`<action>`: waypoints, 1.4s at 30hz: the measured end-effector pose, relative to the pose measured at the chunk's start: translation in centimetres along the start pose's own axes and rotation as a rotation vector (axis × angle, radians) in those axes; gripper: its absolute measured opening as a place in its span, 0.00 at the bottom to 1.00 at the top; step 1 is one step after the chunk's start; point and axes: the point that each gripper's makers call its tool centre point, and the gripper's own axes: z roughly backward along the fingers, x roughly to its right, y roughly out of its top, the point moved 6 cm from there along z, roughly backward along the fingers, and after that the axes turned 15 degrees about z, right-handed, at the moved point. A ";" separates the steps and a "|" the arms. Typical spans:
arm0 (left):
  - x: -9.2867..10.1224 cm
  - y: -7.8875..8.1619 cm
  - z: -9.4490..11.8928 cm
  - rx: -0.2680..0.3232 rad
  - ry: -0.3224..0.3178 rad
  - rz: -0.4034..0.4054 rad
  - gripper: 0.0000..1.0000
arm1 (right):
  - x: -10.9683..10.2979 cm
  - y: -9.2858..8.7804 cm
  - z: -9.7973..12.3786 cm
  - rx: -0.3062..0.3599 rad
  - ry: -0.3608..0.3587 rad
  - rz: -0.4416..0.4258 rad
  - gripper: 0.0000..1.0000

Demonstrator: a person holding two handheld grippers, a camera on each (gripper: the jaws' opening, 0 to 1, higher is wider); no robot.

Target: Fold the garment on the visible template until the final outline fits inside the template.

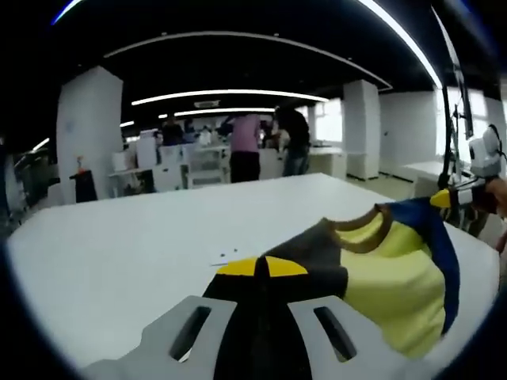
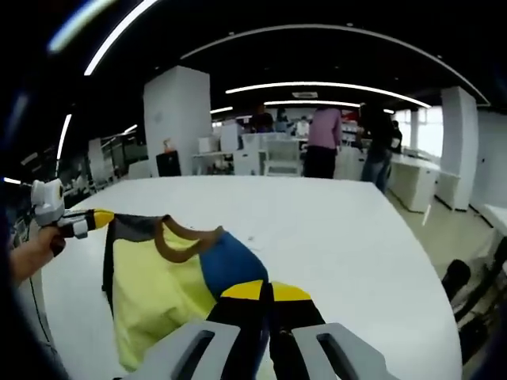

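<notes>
Gripping garment (image 1: 380, 277) corners, both tongs (image 1: 261, 267) (image 2: 267, 291) raised

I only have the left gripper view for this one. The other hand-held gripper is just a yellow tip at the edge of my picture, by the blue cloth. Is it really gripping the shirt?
Observer: Yes. In the right gripper view, the right hand-held gripper has its jaws shut on the blue sleeve.
Operator: How does my own gripper look from that side?
Observer: The left hand-held gripper, held by a hand, pinches the grey shoulder. The shirt is spread between the two grippers.
Operator: Any template outline over there?
Observer: I cannot make one out. The white table shows a few small specks beyond the sleeve.
</notes>
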 end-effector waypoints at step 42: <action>-2.6 -7.7 -7.2 -0.268 0.038 -0.147 0.08 | 1.0 -7.0 -9.7 -0.218 0.045 -0.122 0.15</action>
